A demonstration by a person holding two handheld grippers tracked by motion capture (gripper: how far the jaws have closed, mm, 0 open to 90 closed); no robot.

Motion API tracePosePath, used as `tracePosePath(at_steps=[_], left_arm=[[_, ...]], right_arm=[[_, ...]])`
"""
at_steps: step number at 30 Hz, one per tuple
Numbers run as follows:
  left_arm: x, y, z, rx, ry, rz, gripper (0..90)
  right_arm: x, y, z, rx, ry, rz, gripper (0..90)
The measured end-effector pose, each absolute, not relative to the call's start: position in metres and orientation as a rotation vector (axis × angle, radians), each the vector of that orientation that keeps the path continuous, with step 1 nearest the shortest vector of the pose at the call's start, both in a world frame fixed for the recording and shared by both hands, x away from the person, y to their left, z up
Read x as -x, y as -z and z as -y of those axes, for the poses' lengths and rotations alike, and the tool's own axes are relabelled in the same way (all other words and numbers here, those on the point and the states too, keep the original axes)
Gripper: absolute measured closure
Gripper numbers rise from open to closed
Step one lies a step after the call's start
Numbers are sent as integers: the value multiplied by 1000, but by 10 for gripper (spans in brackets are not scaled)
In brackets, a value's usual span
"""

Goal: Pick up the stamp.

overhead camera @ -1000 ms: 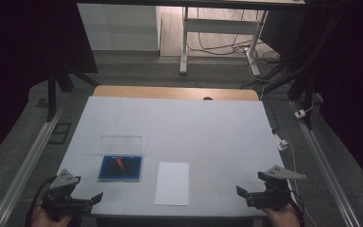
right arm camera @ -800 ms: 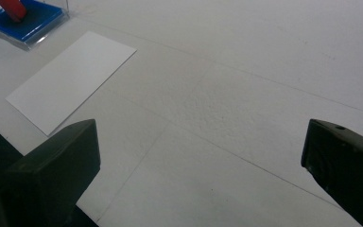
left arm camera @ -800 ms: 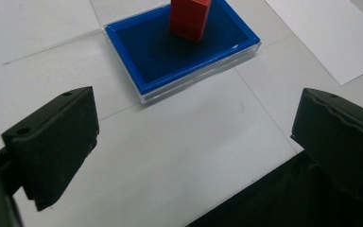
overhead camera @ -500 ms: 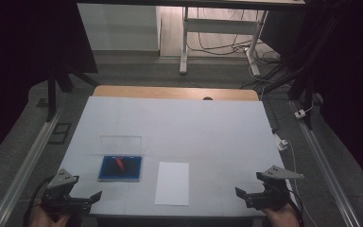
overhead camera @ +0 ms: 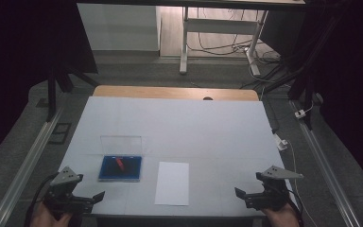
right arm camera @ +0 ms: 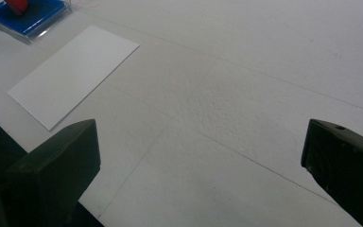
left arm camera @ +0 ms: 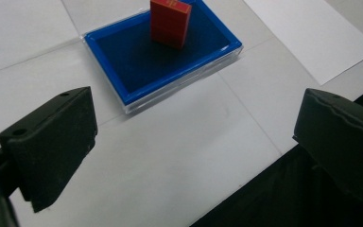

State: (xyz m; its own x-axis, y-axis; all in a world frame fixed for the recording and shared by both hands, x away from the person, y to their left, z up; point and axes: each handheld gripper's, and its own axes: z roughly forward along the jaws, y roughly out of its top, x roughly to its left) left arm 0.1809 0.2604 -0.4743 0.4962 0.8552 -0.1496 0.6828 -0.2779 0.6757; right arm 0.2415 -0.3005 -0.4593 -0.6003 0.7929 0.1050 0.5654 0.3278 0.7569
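Observation:
A shallow blue tray [overhead camera: 109, 173] [left arm camera: 137, 61] with a clear lid standing open behind it lies on the white table, left of centre near the front. A small red block [overhead camera: 120, 163] [left arm camera: 170, 22] stands inside it. A white sheet of paper [overhead camera: 172, 183] [right arm camera: 73, 74] lies flat just right of the tray. My left gripper [overhead camera: 78, 201] [left arm camera: 194, 142] is held open over the front left corner, short of the tray, nothing between its jaws. My right gripper [overhead camera: 250, 197] [right arm camera: 203, 161] is open over the front right of the table, also with nothing in it.
The white table top [overhead camera: 194, 127] has a wooden strip [overhead camera: 175, 92] along its far edge. Metal rails [overhead camera: 28, 163] run down both sides. A white plug and cable [overhead camera: 280, 143] lie off the right edge. Beyond stands a desk frame with cables [overhead camera: 217, 42].
Both grippers have shifted only slightly near the front edge; the left one sits a little lower. Tray, block and paper have not moved.

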Motion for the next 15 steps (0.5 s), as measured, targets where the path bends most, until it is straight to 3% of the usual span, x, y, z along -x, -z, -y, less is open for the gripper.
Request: tracePosePath(at_steps=[15], left_arm=[[-200, 473, -251, -2046, -327, -1166, 0]], right_arm=[[-242, 459, 300, -1217, -1135, -2320, 0]])
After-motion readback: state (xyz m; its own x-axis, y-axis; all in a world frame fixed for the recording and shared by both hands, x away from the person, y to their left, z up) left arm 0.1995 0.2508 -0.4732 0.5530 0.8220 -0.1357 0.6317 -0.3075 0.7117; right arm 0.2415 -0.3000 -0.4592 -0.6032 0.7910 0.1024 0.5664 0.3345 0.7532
